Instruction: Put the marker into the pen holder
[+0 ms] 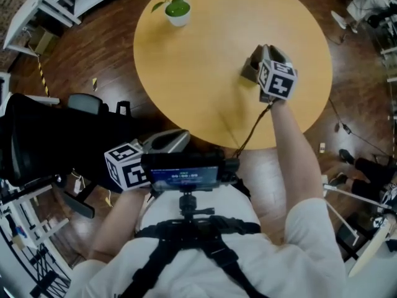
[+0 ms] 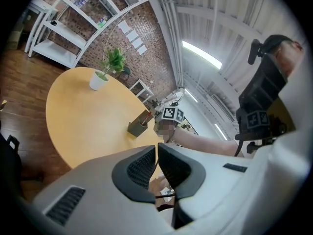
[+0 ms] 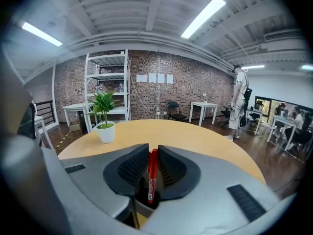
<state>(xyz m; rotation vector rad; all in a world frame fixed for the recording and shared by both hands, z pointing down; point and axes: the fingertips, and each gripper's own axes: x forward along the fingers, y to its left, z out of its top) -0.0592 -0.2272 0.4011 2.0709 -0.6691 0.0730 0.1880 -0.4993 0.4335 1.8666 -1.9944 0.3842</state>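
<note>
Your right gripper (image 3: 152, 153) is clamped on the red marker (image 3: 152, 177). The marker stands upright, with its lower end down inside the pen holder (image 1: 250, 71) on the round table (image 1: 205, 85). Your left gripper (image 2: 156, 150) is off the table edge by your waist, jaws together, nothing between them.

One marker (image 3: 152, 173), one pen holder (image 2: 136, 127), one plant (image 1: 177, 5)

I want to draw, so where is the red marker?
In the right gripper view the marker stands upright, pinched in the right claw, its lower end inside the pen holder on the round table, with the potted plant off to its left.
</note>
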